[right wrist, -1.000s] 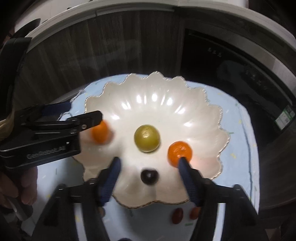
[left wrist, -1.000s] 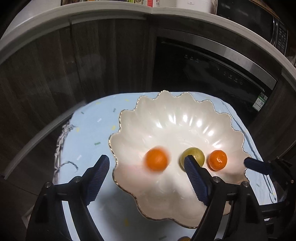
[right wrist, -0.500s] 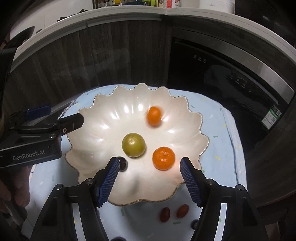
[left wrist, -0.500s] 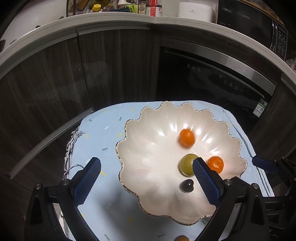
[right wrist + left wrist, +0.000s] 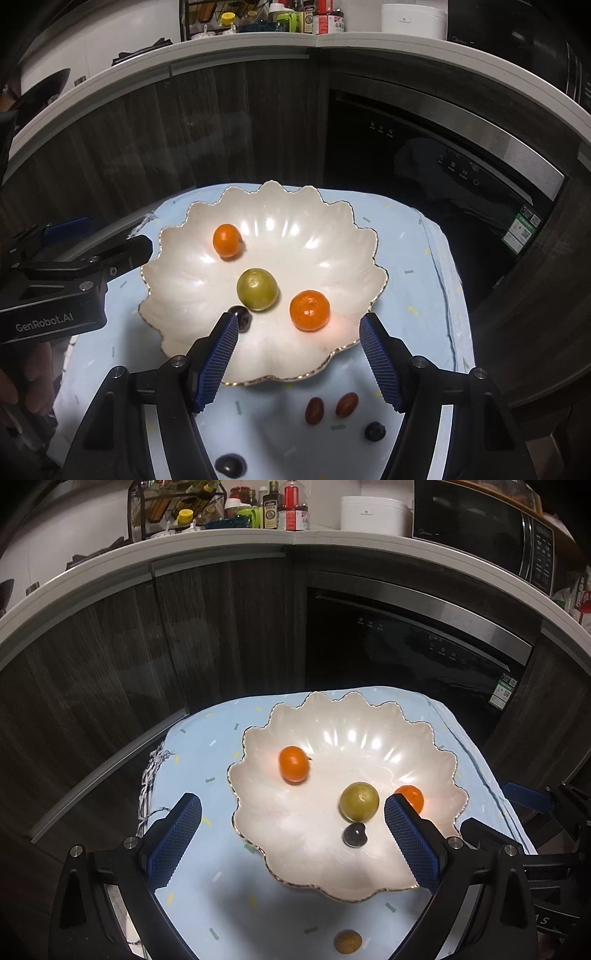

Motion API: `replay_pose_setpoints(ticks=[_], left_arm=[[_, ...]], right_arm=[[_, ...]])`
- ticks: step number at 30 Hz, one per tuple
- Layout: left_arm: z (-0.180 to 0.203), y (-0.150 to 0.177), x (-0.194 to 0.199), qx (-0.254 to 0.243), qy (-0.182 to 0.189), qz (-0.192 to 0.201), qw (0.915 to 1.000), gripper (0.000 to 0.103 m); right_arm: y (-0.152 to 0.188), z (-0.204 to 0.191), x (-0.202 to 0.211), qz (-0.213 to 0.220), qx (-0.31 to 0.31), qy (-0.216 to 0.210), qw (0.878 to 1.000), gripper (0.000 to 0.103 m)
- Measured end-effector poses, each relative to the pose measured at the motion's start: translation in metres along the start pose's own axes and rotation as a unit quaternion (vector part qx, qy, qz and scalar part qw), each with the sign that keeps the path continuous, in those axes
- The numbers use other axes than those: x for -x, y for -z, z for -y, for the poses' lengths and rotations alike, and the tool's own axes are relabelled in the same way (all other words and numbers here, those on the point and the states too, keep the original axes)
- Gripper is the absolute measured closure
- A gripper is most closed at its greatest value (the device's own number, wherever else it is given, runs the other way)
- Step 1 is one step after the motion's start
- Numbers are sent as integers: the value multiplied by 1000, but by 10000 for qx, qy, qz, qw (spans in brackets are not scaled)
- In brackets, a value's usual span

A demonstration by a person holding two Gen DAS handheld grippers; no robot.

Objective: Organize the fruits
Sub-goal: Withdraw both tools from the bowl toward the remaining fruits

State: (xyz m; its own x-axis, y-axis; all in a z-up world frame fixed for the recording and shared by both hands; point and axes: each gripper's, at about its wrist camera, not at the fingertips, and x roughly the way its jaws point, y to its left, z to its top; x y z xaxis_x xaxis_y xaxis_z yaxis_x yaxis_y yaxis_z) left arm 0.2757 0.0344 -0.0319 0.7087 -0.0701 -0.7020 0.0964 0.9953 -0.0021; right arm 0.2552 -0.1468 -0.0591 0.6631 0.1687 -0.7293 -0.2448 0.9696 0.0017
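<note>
I am holding both sets of jaws spread and gripping nothing over the bowl [image 5: 177,291], at the frame's centre. It is holding two oranges [image 5: 227,240] [image 5: 309,310], a green fruit [image 5: 257,288] and a dark fruit [image 5: 243,316]. Two red fruits [image 5: 314,410] are lying on the blue cloth [image 5: 406,258] at lower centre.

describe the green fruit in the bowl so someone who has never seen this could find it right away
Start at the white scalloped bowl on the light blue cloth. The green fruit sits near its middle, between two oranges, the only yellow-green round one.
</note>
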Motion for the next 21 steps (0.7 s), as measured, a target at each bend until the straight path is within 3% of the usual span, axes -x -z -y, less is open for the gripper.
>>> replay_pose_setpoints(ticks=[14, 21], left_arm=[[17, 11, 31, -101, -14, 135, 9999, 2], [26, 27, 44, 53, -210, 88, 9997, 2]], right_arm=[[13, 12, 28, 212, -81, 91, 9997, 34], [25, 17, 39, 282, -30, 142, 9995, 34]])
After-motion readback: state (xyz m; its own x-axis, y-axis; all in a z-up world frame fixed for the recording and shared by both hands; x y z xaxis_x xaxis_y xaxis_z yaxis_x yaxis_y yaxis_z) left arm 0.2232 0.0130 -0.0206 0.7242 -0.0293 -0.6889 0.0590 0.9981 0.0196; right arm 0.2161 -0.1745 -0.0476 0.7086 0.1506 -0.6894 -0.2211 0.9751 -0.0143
